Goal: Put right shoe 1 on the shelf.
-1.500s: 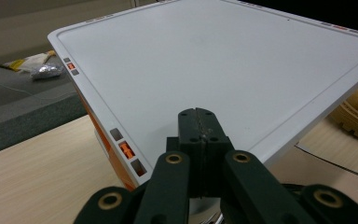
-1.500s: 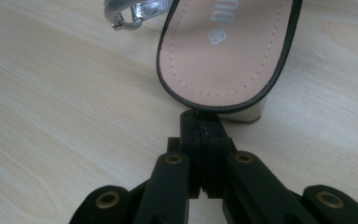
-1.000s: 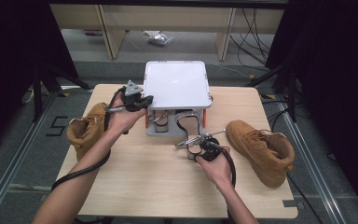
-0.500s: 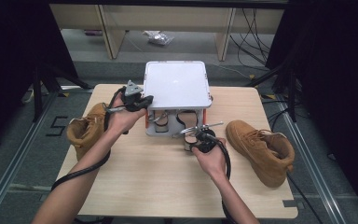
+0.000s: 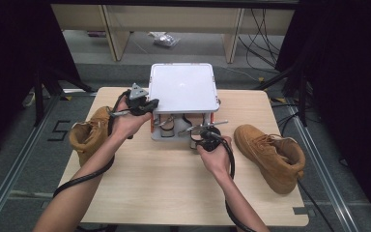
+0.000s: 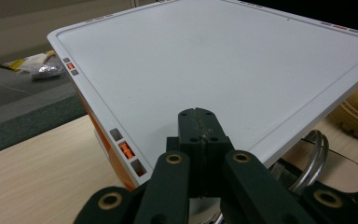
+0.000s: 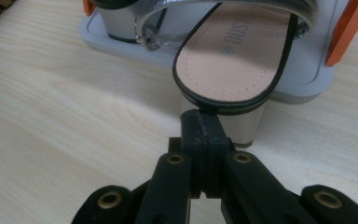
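Note:
A white two-level rack (image 5: pixel 182 87) with orange posts stands at the table's far middle. A sandal (image 7: pixel 233 56) with a pink insole, black rim and silver block heel (image 7: pixel 244 126) pokes out of its lower tray (image 7: pixel 303 84) toward me. My right gripper (image 7: pixel 200 123) is shut, its tips right at the sandal's back rim; whether they pinch it I cannot tell. From above, the right gripper (image 5: pixel 204 136) sits at the rack's front edge. My left gripper (image 6: pixel 199 122) is shut and hovers over the rack's white top plate (image 6: pixel 205 56) near its left side (image 5: pixel 142 104).
One tan boot (image 5: pixel 89 133) lies at the table's left edge under my left forearm, another tan boot (image 5: pixel 270 154) at the right. A second sandal's silver straps (image 5: pixel 166 123) show inside the rack. Bare wood table (image 5: pixel 164 183) stretches in front. Floor and cables lie beyond.
My right hand has moved away from me toward the rack's front, up to the sandal's heel. The left hand has stayed in place.

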### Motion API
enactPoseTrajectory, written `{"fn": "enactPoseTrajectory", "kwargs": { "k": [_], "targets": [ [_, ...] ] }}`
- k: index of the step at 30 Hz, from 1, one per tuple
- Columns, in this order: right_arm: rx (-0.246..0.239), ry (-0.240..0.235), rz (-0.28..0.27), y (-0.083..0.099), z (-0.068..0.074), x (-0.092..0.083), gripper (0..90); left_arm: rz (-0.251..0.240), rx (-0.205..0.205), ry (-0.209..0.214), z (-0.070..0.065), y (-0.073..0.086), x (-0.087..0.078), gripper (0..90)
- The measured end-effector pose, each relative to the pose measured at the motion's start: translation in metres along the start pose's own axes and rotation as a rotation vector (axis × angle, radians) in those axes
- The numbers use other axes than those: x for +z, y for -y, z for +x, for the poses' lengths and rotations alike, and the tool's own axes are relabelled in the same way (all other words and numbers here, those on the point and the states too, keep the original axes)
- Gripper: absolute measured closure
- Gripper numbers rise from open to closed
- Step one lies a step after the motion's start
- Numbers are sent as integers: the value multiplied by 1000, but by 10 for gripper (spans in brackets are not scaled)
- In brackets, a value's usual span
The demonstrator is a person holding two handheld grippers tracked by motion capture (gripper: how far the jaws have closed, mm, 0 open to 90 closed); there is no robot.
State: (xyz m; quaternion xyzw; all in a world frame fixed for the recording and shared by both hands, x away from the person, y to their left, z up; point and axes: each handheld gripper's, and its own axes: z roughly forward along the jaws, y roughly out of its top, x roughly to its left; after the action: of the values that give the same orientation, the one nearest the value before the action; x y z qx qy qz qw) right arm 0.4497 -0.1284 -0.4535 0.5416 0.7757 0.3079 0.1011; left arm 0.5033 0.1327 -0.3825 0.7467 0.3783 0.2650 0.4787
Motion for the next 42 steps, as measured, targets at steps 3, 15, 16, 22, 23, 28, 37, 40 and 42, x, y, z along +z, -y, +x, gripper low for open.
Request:
{"fn": "enactPoseTrajectory", "kwargs": {
  "k": [3, 15, 16, 22, 23, 28, 37, 40, 42],
  "targets": [
    [-6, -8, -20, -2, -1, 1, 900, 0, 0, 0, 0, 0, 0, 897],
    [4, 38, -62, -11, 0, 11, 900, -1, 1, 2, 0, 0, 0, 896],
    [2, 32, -67, -12, -1, 12, 900, -1, 3, 1, 0, 0, 0, 897],
    [12, 67, -70, -17, 1, 15, 900, -4, 2, 0, 0, 0, 0, 897],
    [23, 58, -74, -18, 1, 17, 900, -4, 4, -1, 0, 1, 0, 896],
    [17, 74, -90, -22, 3, 21, 900, -6, 2, 1, 0, 1, 0, 897],
    [1, 106, -114, -26, 2, 31, 898, -5, 3, 0, 0, 1, 0, 897],
    [6, 118, -113, -27, 4, 34, 898, -6, 4, 0, 0, 1, 0, 897],
    [11, 119, -114, -27, 4, 35, 899, -6, 4, 0, 0, 1, 0, 897]
  ]
}}
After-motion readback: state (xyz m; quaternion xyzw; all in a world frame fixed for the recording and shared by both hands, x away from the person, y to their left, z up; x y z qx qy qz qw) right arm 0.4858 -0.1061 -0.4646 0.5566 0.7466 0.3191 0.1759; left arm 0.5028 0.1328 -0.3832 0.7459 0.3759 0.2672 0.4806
